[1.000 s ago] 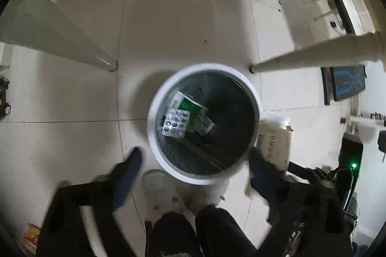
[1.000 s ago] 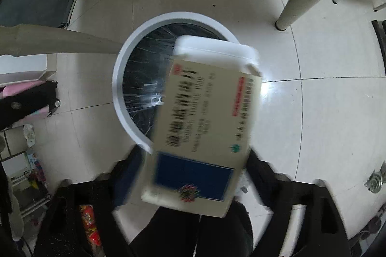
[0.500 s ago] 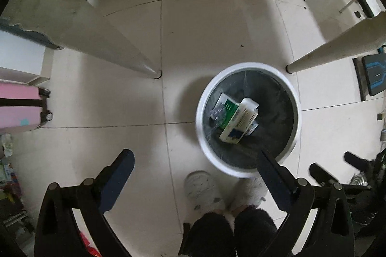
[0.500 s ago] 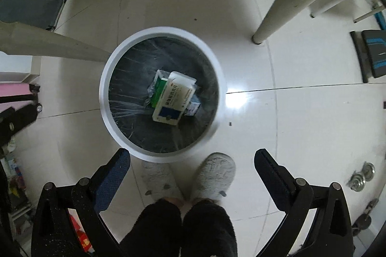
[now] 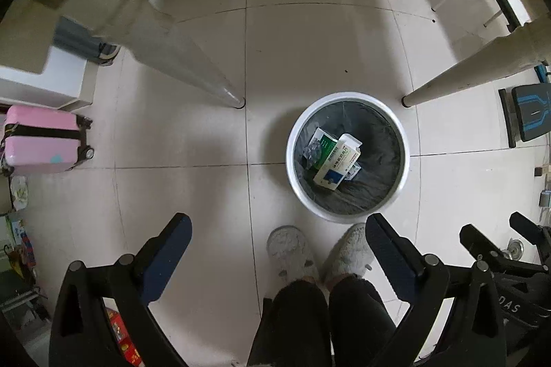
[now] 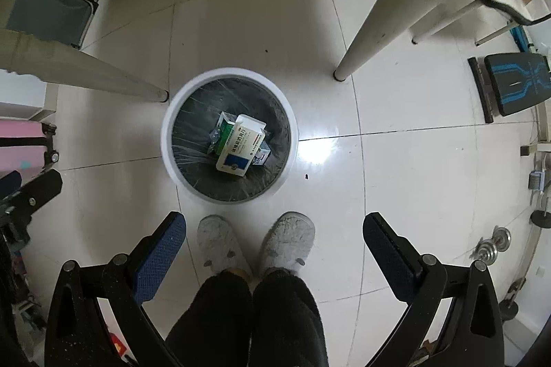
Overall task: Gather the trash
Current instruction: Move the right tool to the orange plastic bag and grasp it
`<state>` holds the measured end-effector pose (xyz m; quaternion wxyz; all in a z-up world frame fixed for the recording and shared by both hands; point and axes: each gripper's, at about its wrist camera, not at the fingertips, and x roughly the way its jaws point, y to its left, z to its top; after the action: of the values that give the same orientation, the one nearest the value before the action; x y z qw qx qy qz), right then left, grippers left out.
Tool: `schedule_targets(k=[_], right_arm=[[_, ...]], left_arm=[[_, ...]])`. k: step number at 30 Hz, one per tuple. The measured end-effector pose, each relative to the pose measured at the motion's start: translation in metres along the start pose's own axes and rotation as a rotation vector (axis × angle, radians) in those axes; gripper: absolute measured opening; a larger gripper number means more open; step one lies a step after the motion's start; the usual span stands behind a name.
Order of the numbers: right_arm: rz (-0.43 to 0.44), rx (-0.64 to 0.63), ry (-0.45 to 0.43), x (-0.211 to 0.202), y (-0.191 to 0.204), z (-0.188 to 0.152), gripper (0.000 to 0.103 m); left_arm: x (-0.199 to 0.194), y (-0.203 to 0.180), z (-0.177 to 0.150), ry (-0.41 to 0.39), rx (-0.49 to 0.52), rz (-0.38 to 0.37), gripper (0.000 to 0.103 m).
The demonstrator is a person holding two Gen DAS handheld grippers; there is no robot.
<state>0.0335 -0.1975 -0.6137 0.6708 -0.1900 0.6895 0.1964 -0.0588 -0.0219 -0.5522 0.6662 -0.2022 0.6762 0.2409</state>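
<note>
Tiled floor seen from above | white bin [image 6: 165, 139] at frame centre, just ahead of slippers [image 6: 289, 239]; blue-and-white box [image 6: 241, 146] lies inside, long axis slanted | right gripper [image 6: 275, 246] spread, empty, nearer | left gripper [image 5: 275, 250] spread, empty

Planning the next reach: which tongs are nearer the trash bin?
Right, as far as I can tell. The right tongs hang almost directly over the trash bin; the left tongs sit off to its left. Both are open and empty.
</note>
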Motion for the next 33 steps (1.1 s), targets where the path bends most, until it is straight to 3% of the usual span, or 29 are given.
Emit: schedule_targets(k=[12, 16, 20, 25, 29, 33], right_arm=[[-0.002, -0.003, -0.028, -0.146, 0.011, -0.033, 0.103], [0.028, 0.018, -0.043, -0.207, 0.015, -0.042, 0.103], [0.095, 0.048, -0.095, -0.275, 0.020, -0.032, 0.103], [0.141, 0.095, -0.181, -0.345, 0.016, 0.024, 0.103], [0.155, 0.127, -0.234, -0.381, 0.007, 0.093, 0.103], [0.196, 0.188, -0.253, -0.392, -0.011, 0.184, 0.103]], left_arm=[[-0.110, 0.014, -0.038, -0.013, -0.009, -0.027, 0.103], [-0.160, 0.021, -0.037, -0.053, 0.013, -0.013, 0.103], [-0.208, 0.026, -0.016, -0.143, 0.019, 0.034, 0.103], [-0.252, 0.037, 0.040, -0.252, -0.055, 0.099, 0.103], [-0.263, 0.044, 0.099, -0.244, -0.139, 0.091, 0.103], [-0.259, 0.037, 0.150, -0.201, -0.221, 0.095, 0.103]])
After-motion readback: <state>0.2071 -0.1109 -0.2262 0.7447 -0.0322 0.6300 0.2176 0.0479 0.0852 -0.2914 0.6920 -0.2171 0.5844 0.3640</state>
